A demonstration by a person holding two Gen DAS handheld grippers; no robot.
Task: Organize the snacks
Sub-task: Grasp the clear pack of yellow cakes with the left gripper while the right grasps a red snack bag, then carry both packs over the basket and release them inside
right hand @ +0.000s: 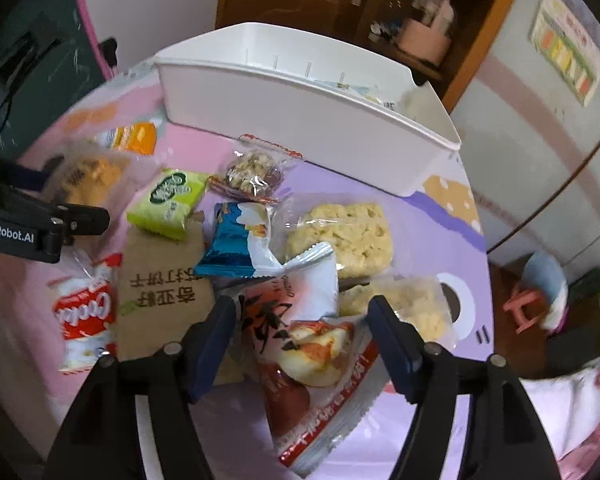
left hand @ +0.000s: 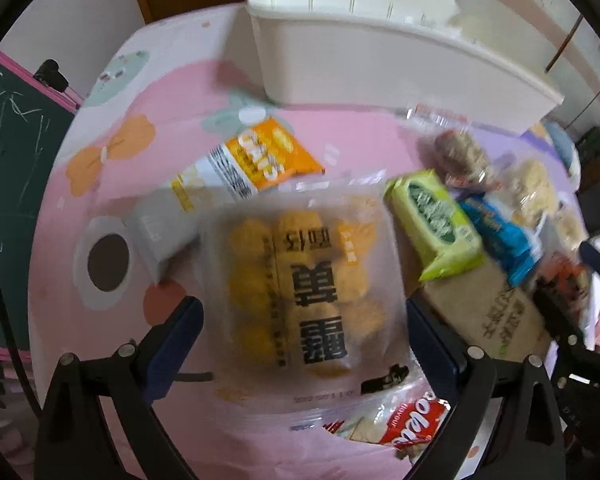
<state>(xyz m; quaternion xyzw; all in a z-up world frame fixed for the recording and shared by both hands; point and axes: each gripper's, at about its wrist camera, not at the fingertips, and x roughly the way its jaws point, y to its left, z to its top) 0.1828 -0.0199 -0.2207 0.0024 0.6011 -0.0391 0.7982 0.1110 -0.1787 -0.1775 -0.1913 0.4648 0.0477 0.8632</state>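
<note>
Left hand-held gripper (left hand: 304, 344) spread wide over the clear bag of yellow pastries (left hand: 300, 276), fingers on either side, not yet pinching. Bag flat on the desk (left hand: 100, 320), at the left of the snack pile, an orange packet (left hand: 256, 160) just beyond it and a green packet (left hand: 436, 224) beside it.

Right hand-held gripper (right hand: 302, 340) also released, jaws straddling the red-and-white packet (right hand: 312, 352) at the near edge of the pile, holding nothing. White bin (right hand: 300, 112) at the far side of the desk, a few items already inside, most snacks still outside.

Probably light, soft and crinkly, both of them; film likely slick and prone to sliding out of a shallow pinch. Pastries likely crushable, so best taken by the sealed edge or a loose fold of film, not across the contents. Same for the red-and-white packet: crimped end seam the likely safest hold. Rice-puff bars (right hand: 340, 232) nearby probably brittle too.
</note>
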